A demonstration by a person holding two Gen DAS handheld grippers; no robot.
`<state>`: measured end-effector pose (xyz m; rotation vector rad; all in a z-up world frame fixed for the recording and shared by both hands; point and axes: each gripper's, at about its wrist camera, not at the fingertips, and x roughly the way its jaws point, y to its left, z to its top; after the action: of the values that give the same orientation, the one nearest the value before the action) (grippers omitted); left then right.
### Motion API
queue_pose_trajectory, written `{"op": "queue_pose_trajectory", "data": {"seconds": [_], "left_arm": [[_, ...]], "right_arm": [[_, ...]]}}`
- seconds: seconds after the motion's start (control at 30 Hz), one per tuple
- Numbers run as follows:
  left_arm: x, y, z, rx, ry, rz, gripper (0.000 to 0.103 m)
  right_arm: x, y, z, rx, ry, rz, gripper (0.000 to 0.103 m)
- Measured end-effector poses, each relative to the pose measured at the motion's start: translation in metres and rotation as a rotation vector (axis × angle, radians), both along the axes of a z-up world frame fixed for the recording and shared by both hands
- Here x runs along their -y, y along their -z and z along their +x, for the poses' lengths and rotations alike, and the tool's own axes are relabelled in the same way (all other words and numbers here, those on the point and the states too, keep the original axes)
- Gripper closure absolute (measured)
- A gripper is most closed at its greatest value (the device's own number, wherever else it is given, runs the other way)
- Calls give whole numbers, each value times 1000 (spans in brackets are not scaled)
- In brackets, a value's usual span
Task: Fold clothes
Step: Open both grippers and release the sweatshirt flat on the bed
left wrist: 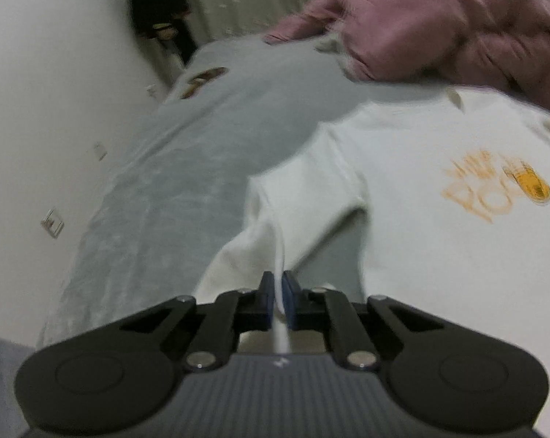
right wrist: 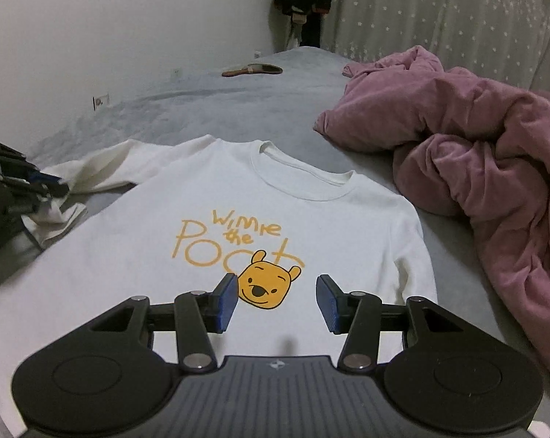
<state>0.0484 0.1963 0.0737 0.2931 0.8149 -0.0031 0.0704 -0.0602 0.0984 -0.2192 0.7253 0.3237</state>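
Both grippers tilt downward over the grey bed [right wrist: 209,109]: left gripper [left wrist: 278,292] pinched tight on the white sweatshirt's [right wrist: 216,197] sleeve [left wrist: 253,233], right gripper [right wrist: 277,301] half-open and empty above its orange "Winnie the Pooh" print [right wrist: 235,241], pink blanket [right wrist: 476,138] alongside.

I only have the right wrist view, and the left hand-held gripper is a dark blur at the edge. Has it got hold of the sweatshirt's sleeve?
Observer: Yes. The left hand-held gripper is shut on a fold of the white sleeve.
Operator: Which part of the sleeve?
Observer: Near its end; the cloth runs up from the jaws toward the sweatshirt body.
Operator: Anything lying past that sleeve?
Observer: Only bare grey bedspread, then the wall.
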Motion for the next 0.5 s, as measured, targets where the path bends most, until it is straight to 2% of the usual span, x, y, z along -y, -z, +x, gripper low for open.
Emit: {"op": "queue_pose_trajectory", "data": {"seconds": [0.27, 0.5], "left_arm": [[-75, -30, 13, 69, -196, -205, 96], [-131, -34, 19, 111, -338, -289, 97]], "right_arm": [[1, 2, 3, -5, 8, 19, 57], [-5, 5, 3, -8, -4, 24, 57]]}}
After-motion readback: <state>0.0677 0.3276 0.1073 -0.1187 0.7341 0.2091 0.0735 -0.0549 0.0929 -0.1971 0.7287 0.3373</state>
